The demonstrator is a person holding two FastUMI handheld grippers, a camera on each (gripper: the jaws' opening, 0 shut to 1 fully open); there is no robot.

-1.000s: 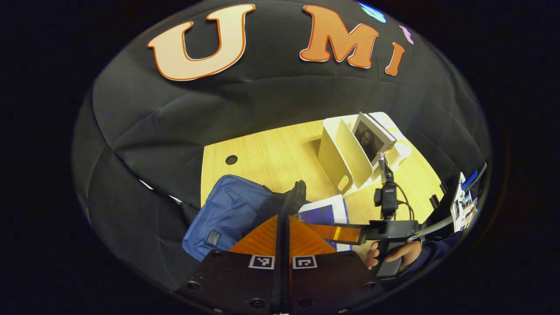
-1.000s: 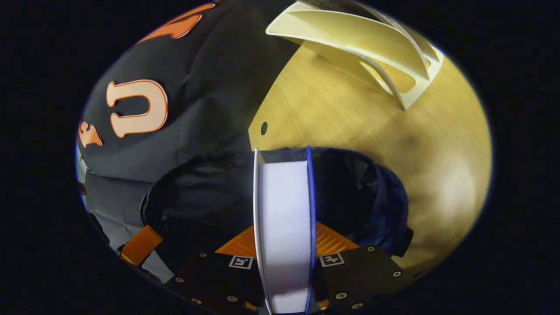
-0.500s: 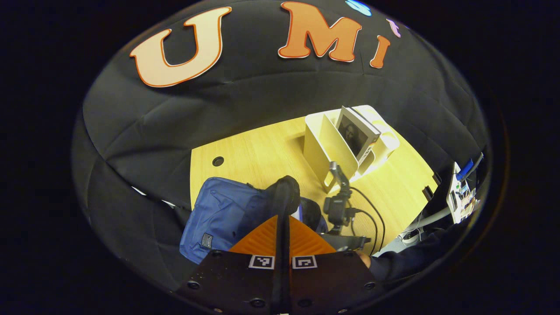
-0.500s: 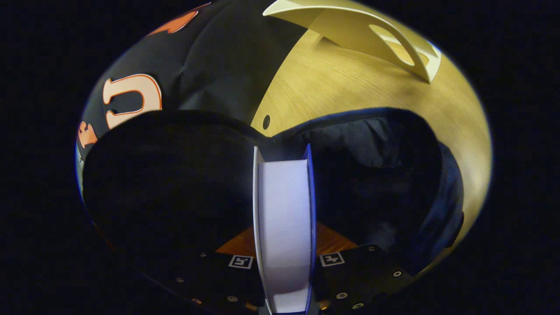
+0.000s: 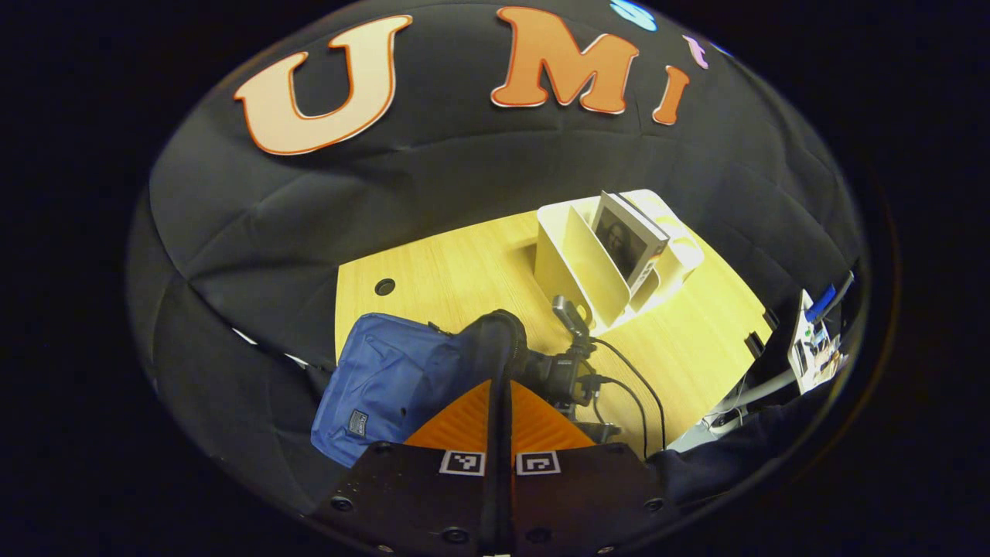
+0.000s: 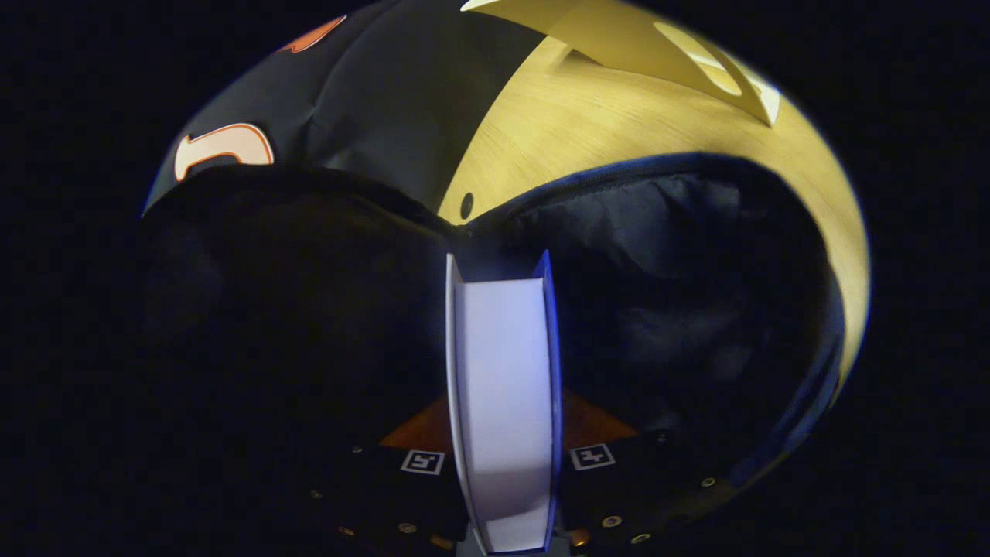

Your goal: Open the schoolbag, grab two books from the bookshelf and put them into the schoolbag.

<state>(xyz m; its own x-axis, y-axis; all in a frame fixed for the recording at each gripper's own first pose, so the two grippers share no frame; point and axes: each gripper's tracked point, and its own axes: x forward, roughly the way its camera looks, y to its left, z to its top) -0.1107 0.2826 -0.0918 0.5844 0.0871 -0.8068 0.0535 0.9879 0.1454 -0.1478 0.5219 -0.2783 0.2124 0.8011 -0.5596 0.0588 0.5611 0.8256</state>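
The blue schoolbag (image 5: 371,379) lies on the wooden table (image 5: 456,271). My left gripper (image 5: 500,387) is shut on the black edge of its opening (image 5: 503,336) and holds it up. My right gripper (image 6: 503,414) is shut on a book (image 6: 503,348) with blue covers and white pages. The book's front end is inside the bag, with the dark lining (image 6: 665,286) around it. In the left gripper view the right gripper (image 5: 568,375) dips into the bag mouth. A second book (image 5: 623,244) stands in the white bookshelf (image 5: 576,267).
The bookshelf's slanted dividers (image 6: 642,46) stand beyond the bag on the table (image 6: 588,139). A cable hole (image 5: 384,287) is near the table's far left corner. Cables (image 5: 642,387) trail from the right gripper, and a sleeve (image 5: 727,456) is at the lower right.
My right gripper has pushed the book from above the bag mouth down into the bag, whose lining now surrounds it. My left gripper keeps hold of the opening's edge.
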